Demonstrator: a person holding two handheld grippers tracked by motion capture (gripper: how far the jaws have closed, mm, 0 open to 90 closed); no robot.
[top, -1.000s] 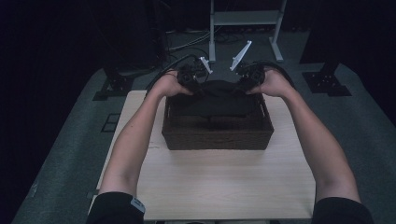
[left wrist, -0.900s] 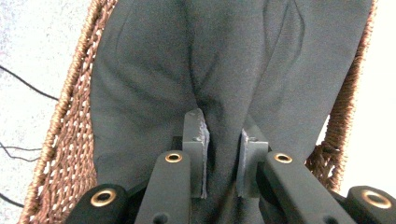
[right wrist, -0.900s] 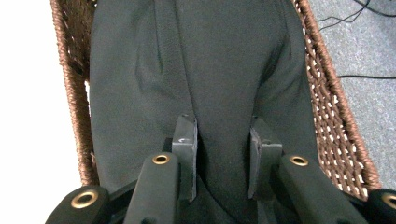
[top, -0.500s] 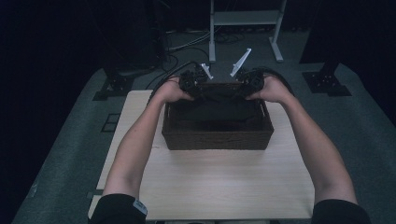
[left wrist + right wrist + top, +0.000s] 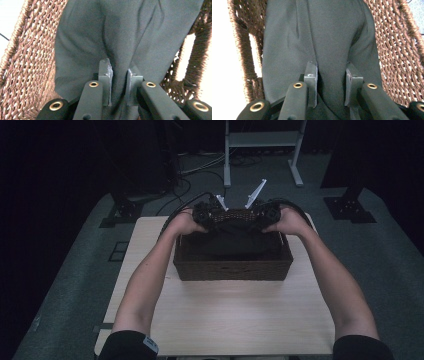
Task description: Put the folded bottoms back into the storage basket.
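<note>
Dark cloth (image 5: 235, 242) being lowered into a woven basket (image 5: 232, 269) that stands on the table (image 5: 225, 320); the left claw (image 5: 118, 82) is clenched on a pinched fold of the cloth, its pads pressing the fabric from both sides; the right claw (image 5: 330, 83) likewise grips a thicker bunch of the same cloth between its pads. Seen from above, both claws sit at the basket's far rim, the left claw (image 5: 206, 212) and right claw (image 5: 267, 212) well apart along that rim, so the held edge of the cloth runs across the basket from one hand to the other; the rest of the cloth hangs from the claws toward the person and fills the basket's interior. Each hand is equally near its own end of the edge. The coming move, by judgement, is a release over the far wall; the basket's woven sides flank each claw closely, and a handle opening shows beside each; a white stand (image 5: 262, 140) and cables (image 5: 200, 170) lie on the floor beyond the table.
</note>
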